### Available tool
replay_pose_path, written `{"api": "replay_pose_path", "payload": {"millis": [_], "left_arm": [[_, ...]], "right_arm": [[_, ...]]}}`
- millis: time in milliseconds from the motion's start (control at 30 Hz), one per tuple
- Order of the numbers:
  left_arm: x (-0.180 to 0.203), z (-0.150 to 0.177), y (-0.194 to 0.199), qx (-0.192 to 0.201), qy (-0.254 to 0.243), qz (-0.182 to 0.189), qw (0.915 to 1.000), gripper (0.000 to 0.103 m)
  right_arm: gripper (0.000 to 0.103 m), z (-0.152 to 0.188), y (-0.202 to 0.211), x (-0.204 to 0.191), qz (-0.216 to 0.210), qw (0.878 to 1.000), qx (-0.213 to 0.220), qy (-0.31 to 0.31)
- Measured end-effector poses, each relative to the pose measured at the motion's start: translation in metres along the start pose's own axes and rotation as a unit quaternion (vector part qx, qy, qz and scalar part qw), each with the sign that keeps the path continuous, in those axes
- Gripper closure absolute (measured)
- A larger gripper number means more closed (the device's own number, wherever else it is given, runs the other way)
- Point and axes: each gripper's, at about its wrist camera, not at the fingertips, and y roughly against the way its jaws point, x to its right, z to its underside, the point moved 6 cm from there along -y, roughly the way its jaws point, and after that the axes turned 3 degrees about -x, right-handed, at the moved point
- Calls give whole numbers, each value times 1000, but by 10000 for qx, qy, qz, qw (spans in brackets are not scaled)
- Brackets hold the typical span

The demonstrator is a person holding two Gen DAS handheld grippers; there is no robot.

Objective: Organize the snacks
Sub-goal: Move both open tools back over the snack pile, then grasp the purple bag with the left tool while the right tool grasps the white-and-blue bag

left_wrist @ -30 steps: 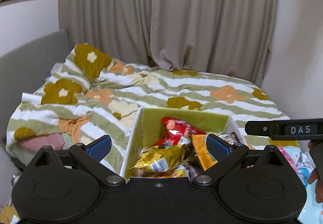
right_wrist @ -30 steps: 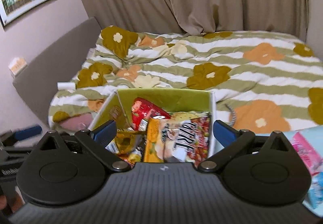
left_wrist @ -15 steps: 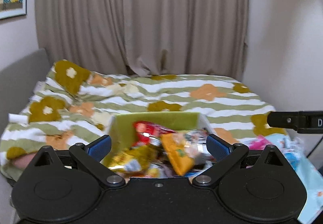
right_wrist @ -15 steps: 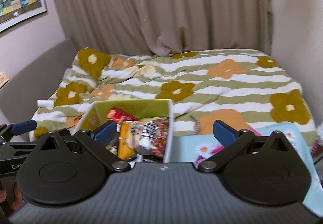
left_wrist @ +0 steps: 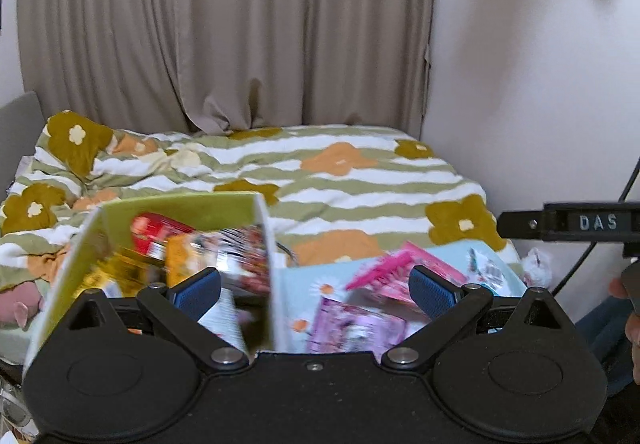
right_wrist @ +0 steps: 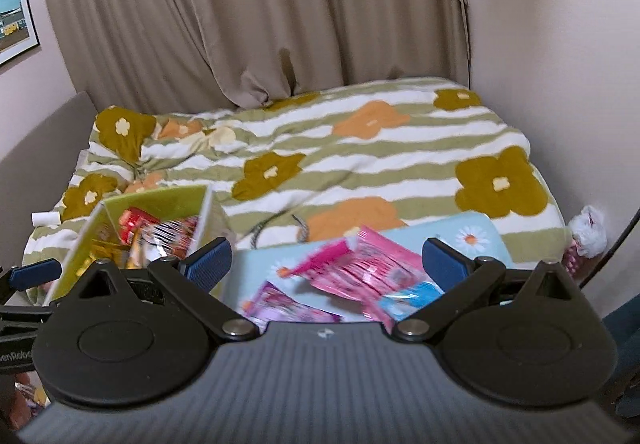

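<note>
we are holding left gripper (left_wrist: 316, 286) and right gripper (right_wrist: 326, 264) spread, empty, above bed. green box (right_wrist: 168, 199) already packed with snacks; pink packets (right_wrist: 360, 272) lying loose on blue daisy mat (right_wrist: 476, 236), likely next to sort.

Green-and-white striped duvet (right_wrist: 360, 163) with ochre flowers; lime box (right_wrist: 160, 199); beige curtain (right_wrist: 260, 11).

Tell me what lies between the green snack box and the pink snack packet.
In the right wrist view, only bare light-blue daisy cloth separates the green box from the pink packet.
</note>
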Motion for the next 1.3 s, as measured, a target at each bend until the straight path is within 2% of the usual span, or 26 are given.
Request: {"api": "replay_pose_path", "payload": {"millis": [267,500,767,1033,1300], "left_arm": [[57,20,-49,-434,-55,-182,9989,2],[83,40,-100,-746,-486,-575,9944,2],[87,61,-151,-1162,-959,-911,9844,6],[87,75,-185,-1525,-1297,-1096,9736,12],[86,76,-195,-1572,-1305,-1180,9718,15]], "right_arm": [[0,12,-35,75,-43,9984,-510,-219],[0,29,-77,112,-186,9934,-990,-552],[0,51,-118,132,-229,9859,-1425,-849],[0,59,-143,142,-364,9768,-1660,-1299],[0,60,-160,148,-372,9695,-1767,-1658]]}}
